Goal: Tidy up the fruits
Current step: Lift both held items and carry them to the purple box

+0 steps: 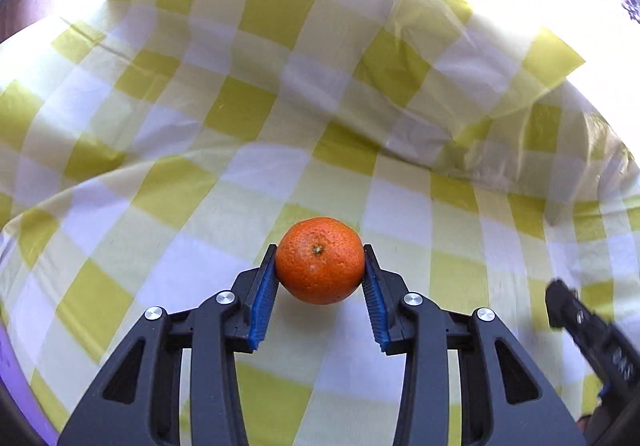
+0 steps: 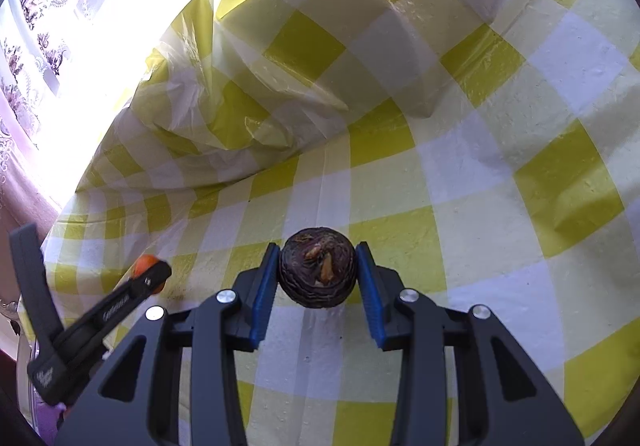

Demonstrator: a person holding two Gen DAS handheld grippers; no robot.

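Gripping one orange (image 1: 319,260), the left tongs (image 1: 320,266) fill the bottom of the left wrist view. Their two blue pads (image 1: 264,300) press on the fruit's left and right sides, so the tongs are closed about it, with the stem end facing the camera. The orange sits between the tips, above a cloth (image 1: 200,134) of yellow and white checks that covers the worktop; whether it rests on the cloth or hangs just over it I cannot tell. The cloth is rumpled, with one big raised fold across the far right. At the lower right edge one dark finger of the right tongs (image 1: 560,306) pokes into view, blurred, well apart from the orange.

From the right wrist view, the right tongs (image 2: 318,270) are likewise closed on one thing: a dark, brownish-purple round fruit (image 2: 318,266) with pale orange marks on its top. Both blue pads (image 2: 262,298) touch its sides. It sits between the tips over the same checked cloth (image 2: 480,166), which bunches up in a shiny heap at the far left. At the lower left the left tongs (image 2: 150,272) show from the side, a black arm with the orange (image 2: 142,265) peeping out behind its tip. Beyond the cloth, at the upper left, hangs a patterned curtain (image 2: 52,6) in bright light.
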